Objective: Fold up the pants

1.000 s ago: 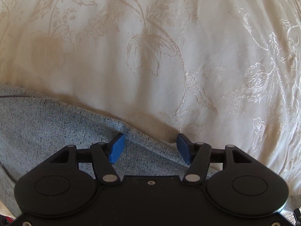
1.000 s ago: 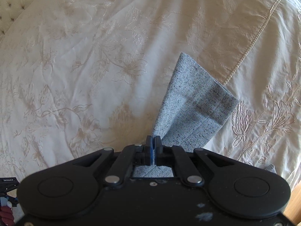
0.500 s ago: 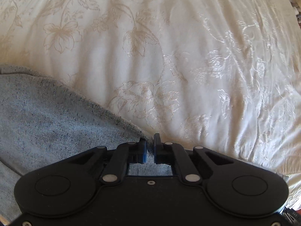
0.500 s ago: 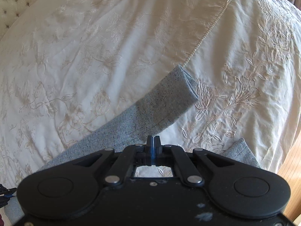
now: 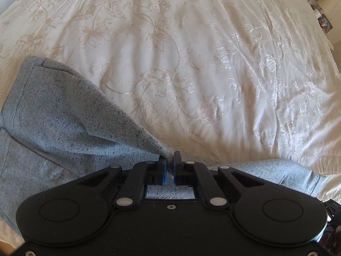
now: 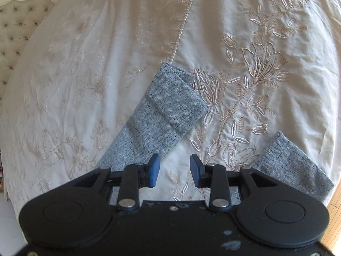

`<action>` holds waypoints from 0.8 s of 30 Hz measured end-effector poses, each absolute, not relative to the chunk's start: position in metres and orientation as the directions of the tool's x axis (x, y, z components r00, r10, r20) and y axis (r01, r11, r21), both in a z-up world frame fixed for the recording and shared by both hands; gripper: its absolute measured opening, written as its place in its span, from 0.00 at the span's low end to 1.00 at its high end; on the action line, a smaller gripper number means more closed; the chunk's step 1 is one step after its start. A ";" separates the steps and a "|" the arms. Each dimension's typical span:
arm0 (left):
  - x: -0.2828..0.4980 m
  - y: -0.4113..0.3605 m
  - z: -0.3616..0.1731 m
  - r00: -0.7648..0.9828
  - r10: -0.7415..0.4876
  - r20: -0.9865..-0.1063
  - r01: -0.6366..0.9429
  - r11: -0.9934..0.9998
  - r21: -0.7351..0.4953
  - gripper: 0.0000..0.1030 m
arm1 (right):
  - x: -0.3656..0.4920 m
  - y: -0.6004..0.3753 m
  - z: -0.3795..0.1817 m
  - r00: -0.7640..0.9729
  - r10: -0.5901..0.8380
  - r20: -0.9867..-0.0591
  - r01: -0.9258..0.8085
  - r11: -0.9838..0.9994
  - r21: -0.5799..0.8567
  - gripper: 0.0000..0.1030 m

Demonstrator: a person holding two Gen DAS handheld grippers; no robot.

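Note:
The grey speckled pants [image 5: 64, 132] lie on a cream embroidered bedspread [image 5: 191, 64]. In the left wrist view my left gripper [image 5: 168, 166] is shut on the pants' edge, with cloth bunched between the blue pads and the waist part spread to the left. In the right wrist view my right gripper [image 6: 174, 168] is open and empty above the bedspread [image 6: 85, 74], between two legs. One pant leg [image 6: 166, 111] runs up from the lower left to its cuffed end. The other leg end [image 6: 292, 164] lies at the lower right.
A tufted headboard [image 6: 15, 32] stands at the far left of the right wrist view. A corded seam [image 6: 183, 21] runs across the bedspread. Wooden floor [image 6: 334, 202] shows past the bed's edge at the right.
My left gripper closed on the pants' edge and lifted it, showing more of the waist. My right gripper let go of the pant leg and opened; the leg now lies flat on the bed.

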State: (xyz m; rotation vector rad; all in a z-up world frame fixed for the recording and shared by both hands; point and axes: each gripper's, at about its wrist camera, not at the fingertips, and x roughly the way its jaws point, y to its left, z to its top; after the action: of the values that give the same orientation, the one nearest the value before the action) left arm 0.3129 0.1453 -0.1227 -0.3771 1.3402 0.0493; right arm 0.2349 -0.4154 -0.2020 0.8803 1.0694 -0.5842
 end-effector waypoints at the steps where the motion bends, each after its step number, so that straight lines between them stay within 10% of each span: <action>1: 0.310 0.143 -0.123 0.241 -0.171 -0.955 -0.251 0.940 -0.231 0.06 | 0.238 -0.419 -0.208 0.397 0.013 -0.918 0.779 0.524 0.344 0.34; 11: 0.305 0.137 -0.117 0.255 -0.143 -0.956 -0.268 0.940 -0.212 0.06 | 0.253 -0.438 -0.242 0.471 0.096 -0.877 0.802 0.368 0.471 0.34; 13: 0.306 0.137 -0.117 0.260 -0.144 -0.955 -0.264 0.941 -0.213 0.06 | 0.252 -0.439 -0.239 0.518 0.081 -0.852 0.779 0.366 0.509 0.06; 24: 0.321 0.145 -0.096 0.334 -0.156 -0.930 -0.266 0.930 -0.252 0.06 | 0.278 -0.438 -0.155 0.572 0.050 -0.819 0.625 0.620 0.474 0.05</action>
State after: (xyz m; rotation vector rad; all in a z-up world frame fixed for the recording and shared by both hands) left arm 0.3207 0.1448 -0.0957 -0.3939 1.2377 0.0739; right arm 0.2781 -0.4384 -0.1549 0.8525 0.9156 -0.3895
